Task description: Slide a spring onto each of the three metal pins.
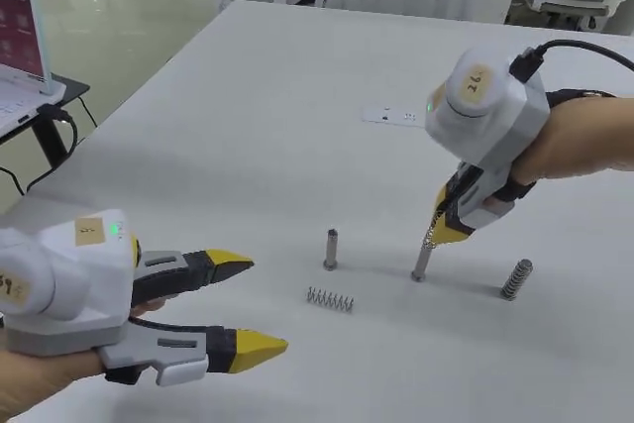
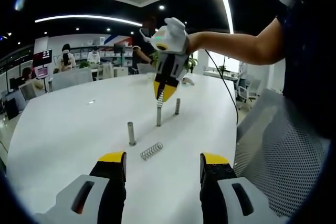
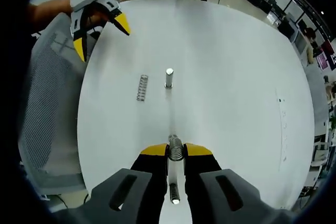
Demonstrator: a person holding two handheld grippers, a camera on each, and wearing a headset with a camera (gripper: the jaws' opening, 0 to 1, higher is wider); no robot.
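Note:
Three metal pins stand in a row on the white table (image 1: 248, 126). The right pin (image 1: 516, 279) wears a spring. My right gripper (image 1: 451, 230) is shut on a second spring (image 3: 176, 144), held at the top of the middle pin (image 1: 422, 263). The left pin (image 1: 331, 250) is bare. A loose spring (image 1: 330, 298) lies flat in front of it. My left gripper (image 1: 253, 306) hovers open at the near left, with nothing between its jaws. In the left gripper view, the left gripper (image 2: 163, 161) faces the loose spring (image 2: 151, 150), the bare pin (image 2: 131, 133) and the right gripper (image 2: 163, 92).
A small white label (image 1: 391, 116) lies on the table beyond the pins. A laptop (image 1: 20, 47) sits on a side stand at the far left. A grey mesh chair (image 2: 278, 145) stands at the table's near edge. People sit at desks in the background.

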